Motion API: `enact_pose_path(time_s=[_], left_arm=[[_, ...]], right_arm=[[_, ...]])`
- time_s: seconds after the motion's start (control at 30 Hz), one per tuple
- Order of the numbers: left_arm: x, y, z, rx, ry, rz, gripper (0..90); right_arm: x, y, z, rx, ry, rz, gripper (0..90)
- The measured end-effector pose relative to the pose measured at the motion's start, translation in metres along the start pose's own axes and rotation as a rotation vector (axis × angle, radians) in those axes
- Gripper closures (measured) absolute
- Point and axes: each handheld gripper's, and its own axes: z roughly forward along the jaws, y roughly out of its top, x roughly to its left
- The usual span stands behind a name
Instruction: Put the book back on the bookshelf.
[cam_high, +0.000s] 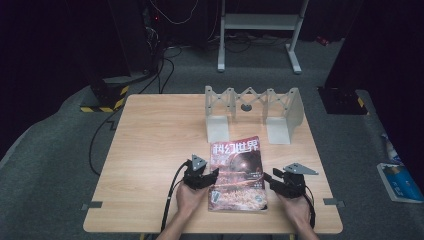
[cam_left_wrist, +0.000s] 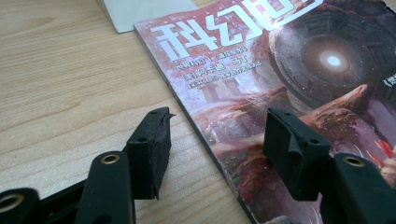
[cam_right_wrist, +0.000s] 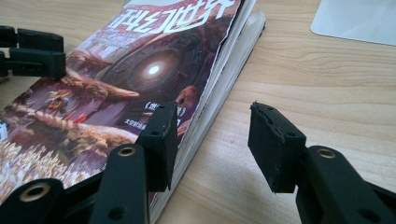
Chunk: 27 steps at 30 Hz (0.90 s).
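Observation:
A magazine (cam_high: 237, 172) with a reddish sci-fi cover and white Chinese title lies flat on the wooden table (cam_high: 150, 150), near its front edge. My left gripper (cam_high: 212, 175) stands open at the magazine's left edge. In the left gripper view, the gripper (cam_left_wrist: 217, 135) has one jaw over the bare wood and the other over the cover (cam_left_wrist: 280, 70), with the spine between them. My right gripper (cam_high: 267, 179) is open at the right edge. In the right gripper view, the gripper (cam_right_wrist: 215, 135) has one jaw above the cover (cam_right_wrist: 116, 79) and the other above the table; the page edges are slightly lifted.
A white folding stand (cam_high: 252, 112) with a scissor-lattice back and two end plates stands just behind the magazine; its base plates reach into the gripper views (cam_left_wrist: 140, 11) (cam_right_wrist: 359, 21). Bare wood lies left of the magazine. A blue object (cam_high: 397, 180) lies on the floor at the right.

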Motion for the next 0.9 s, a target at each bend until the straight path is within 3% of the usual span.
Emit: enact_pose_path(time_s=[0.17, 0.4, 0.63, 0.7, 0.73, 0.9], left_arm=[[-0.001, 0.0, 0.0, -0.001, 0.003, 0.003, 41.5], [0.003, 0.0, 0.0, -0.001, -0.032, -0.019, 45.6], [0.005, 0.001, 0.0, 0.001, -0.053, -0.04, 45.5], [0.005, 0.001, 0.0, -0.001, -0.053, -0.037, 44.6], [0.003, 0.001, 0.001, 0.0, -0.031, -0.026, 43.4], [0.006, 0.003, 0.001, 0.01, -0.034, -0.031, 40.8]], right_arm=[[-0.002, 0.006, 0.001, -0.008, -0.007, 0.031, 52.0], [-0.001, 0.021, 0.008, -0.016, 0.01, 0.06, 51.5], [0.004, 0.037, 0.025, 0.028, 0.008, 0.043, 48.0], [0.004, 0.04, 0.028, 0.036, -0.006, 0.04, 46.4], [0.002, 0.043, 0.032, 0.044, -0.014, 0.043, 45.7], [-0.002, 0.049, 0.043, 0.08, 0.007, 0.06, 47.5]])
